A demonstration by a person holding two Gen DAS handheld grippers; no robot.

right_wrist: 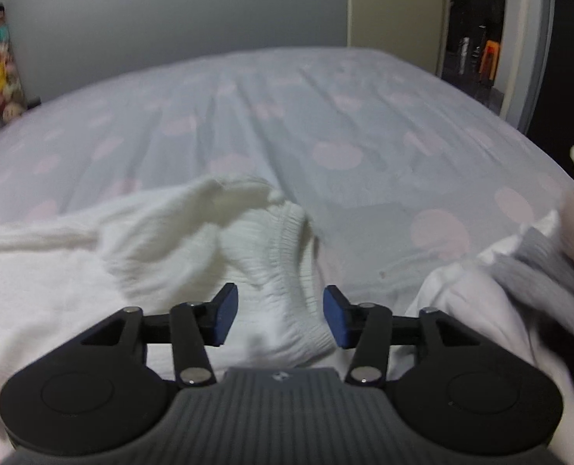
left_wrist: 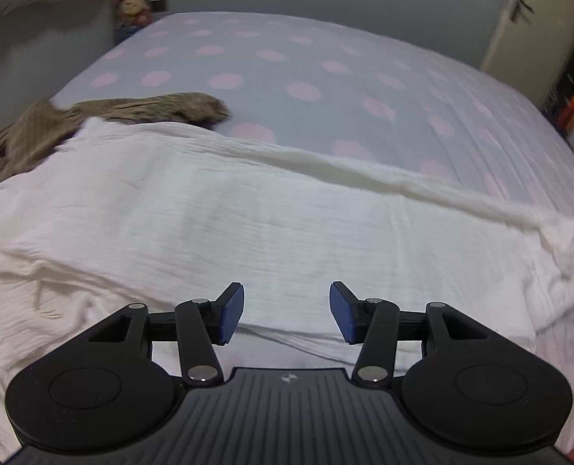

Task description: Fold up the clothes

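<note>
Plainly, the white garment lay spread across the near part of the bed, its ribbed cuff bunched toward the right side; the left gripper hung above it with jaws apart and nothing between them; the right gripper stood spread too, the cuff beneath it but ungripped; a brown garment sat at the far left, and a grey and white pile lay just right of the cuff.

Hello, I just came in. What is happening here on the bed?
A person is folding clothes on a bed with a two-finger gripper in each hand. A white crinkled garment lies spread over the spotted sheet, with a brown garment behind it. The left gripper and the right gripper are both open above the white cloth, with nothing held. More clothes lie to the right.
</note>
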